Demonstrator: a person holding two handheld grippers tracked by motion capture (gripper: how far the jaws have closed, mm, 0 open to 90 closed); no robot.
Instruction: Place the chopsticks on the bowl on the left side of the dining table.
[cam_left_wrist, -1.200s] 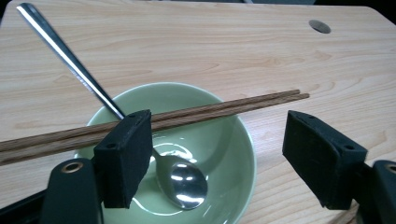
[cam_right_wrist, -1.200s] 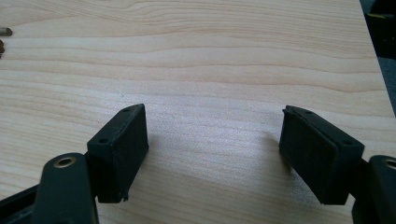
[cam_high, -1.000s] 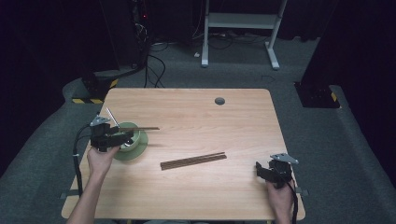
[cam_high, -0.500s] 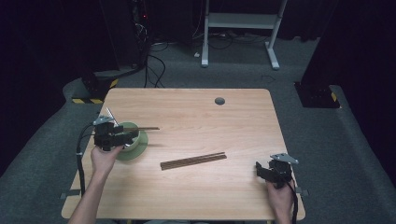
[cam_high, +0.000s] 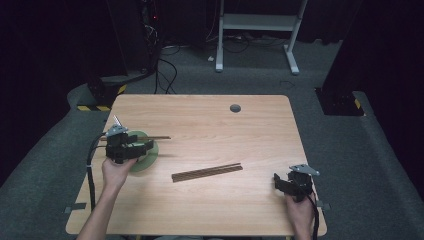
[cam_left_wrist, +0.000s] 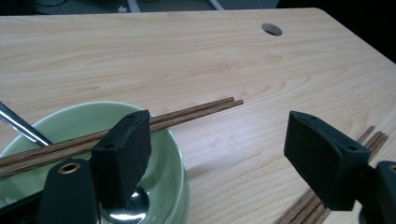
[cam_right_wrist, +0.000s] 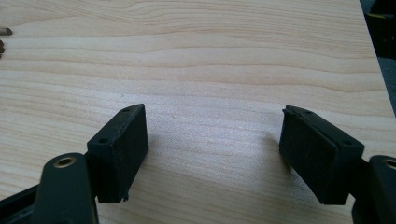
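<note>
Drawn slightly back over the green bowl, left tool gapes empty, hiding a spoon; right tool open.

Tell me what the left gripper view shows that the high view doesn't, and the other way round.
The left gripper view adds detail: a metal spoon inside the green bowl, its shiny scoop at the bottom, and the chopsticks lying across the bowl's rim, the tool's jaws standing wide apart over them. The high view adds the layout: the left tool over the bowl, the right tool near the table's front right corner, and the dark floor with a white frame behind. Both show the bowl, the chopsticks on it, the loose chopsticks mid-table, and the table's round hole.
</note>
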